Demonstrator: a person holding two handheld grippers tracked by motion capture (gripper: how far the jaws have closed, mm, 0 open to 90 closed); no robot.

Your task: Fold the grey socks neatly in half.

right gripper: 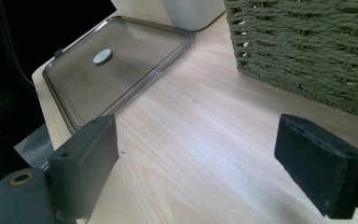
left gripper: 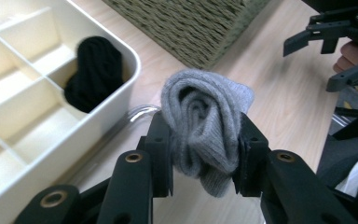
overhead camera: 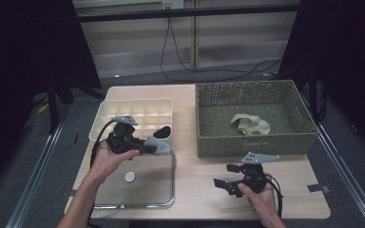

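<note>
Got my left gripper [left gripper: 200, 161] clamped on the grey sock [left gripper: 204, 126], tray [left gripper: 121, 88] sits upper left of it, right gripper [right gripper: 209, 163] wide apart and empty.

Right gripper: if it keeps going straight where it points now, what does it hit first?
Probably the bare table: the open right gripper tilts down at it. Beyond lie the clear lid and the woven basket; depth is unclear.

Divided box [left gripper: 37, 93]: cut off at left frame edge, left gripper view. Green woven basket [right gripper: 307, 51]: cropped top and right, right gripper view. Grey sock roll [left gripper: 205, 128]: sides hidden between the pads.
</note>
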